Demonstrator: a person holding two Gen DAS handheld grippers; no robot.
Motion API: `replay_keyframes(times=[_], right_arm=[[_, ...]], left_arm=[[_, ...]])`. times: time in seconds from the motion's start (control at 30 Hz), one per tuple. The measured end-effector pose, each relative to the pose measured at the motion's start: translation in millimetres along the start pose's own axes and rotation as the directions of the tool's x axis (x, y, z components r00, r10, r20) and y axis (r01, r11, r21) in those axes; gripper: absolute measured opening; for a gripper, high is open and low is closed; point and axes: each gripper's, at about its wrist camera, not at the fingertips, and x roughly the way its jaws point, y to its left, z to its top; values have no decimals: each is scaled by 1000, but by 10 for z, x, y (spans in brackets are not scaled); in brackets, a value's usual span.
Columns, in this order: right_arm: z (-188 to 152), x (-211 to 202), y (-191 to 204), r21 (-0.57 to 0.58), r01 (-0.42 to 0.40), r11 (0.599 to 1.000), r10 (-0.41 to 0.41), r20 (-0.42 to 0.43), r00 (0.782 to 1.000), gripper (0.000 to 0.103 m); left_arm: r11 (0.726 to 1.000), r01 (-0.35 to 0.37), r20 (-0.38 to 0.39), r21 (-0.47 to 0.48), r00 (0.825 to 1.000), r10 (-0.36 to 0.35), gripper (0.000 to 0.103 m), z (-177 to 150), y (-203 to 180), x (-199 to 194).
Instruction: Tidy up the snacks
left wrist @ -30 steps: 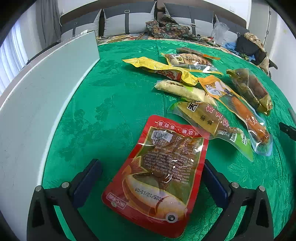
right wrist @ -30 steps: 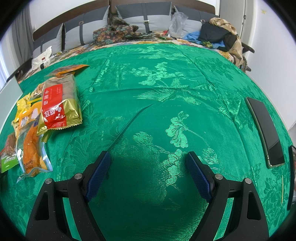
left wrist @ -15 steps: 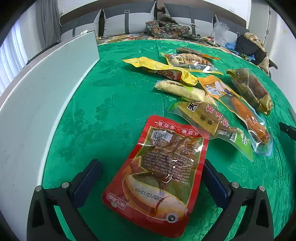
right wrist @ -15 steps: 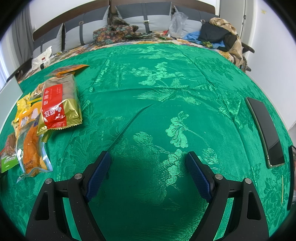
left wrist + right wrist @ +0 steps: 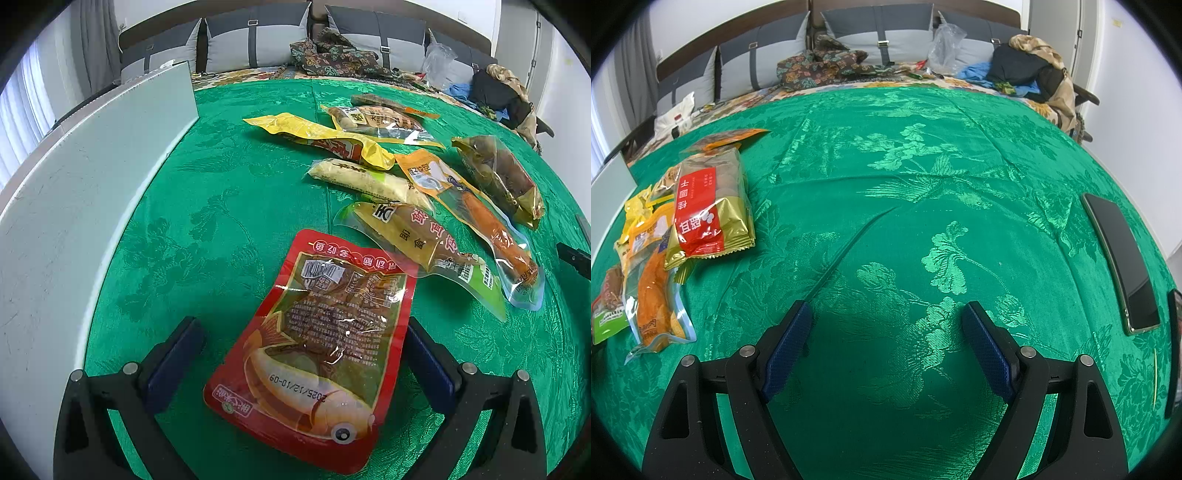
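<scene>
A red fish-print snack pouch lies flat on the green tablecloth between the wide-apart fingers of my left gripper, which is open and not clamped on it. Beyond it lie several more packets: a green-edged pouch, an orange sausage pack, a pale stick pack, a yellow bag and a gold bag of brown pieces. My right gripper stands open over bare cloth. In the right wrist view, a red-and-gold bag and the orange pack lie far left.
A tall white panel runs along the table's left side. A dark phone lies at the right edge of the green tablecloth. A sofa with cushions and clothes stands behind the table.
</scene>
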Motion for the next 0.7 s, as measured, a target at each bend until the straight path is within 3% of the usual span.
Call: replay_keyframes(times=[0.3, 0.37, 0.43, 0.57, 0.6, 0.7], right_arm=[[0, 2, 2, 0, 0, 1000, 0, 0, 1000, 87], [-1, 2, 3, 0, 1, 1000, -1, 0, 1000, 87], [-1, 3, 4, 0, 1, 1000, -1, 0, 1000, 87], [-1, 3, 3, 0, 1, 1000, -1, 0, 1000, 87], [-1, 3, 4, 0, 0, 1000, 0, 0, 1000, 87], [-1, 2, 3, 0, 0, 1000, 0, 0, 1000, 87]], left_arm=[[990, 80, -154, 120, 986, -61, 100, 157, 41, 66], [989, 85, -135, 123, 989, -68, 76, 162, 53, -9], [990, 80, -128, 114, 990, -66, 60, 157, 74, -61], [995, 93, -82, 43, 993, -89, 40, 139, 181, -193], [994, 108, -70, 23, 992, -106, 23, 134, 203, -216], [994, 112, -56, -12, 992, -113, 21, 108, 238, -241]])
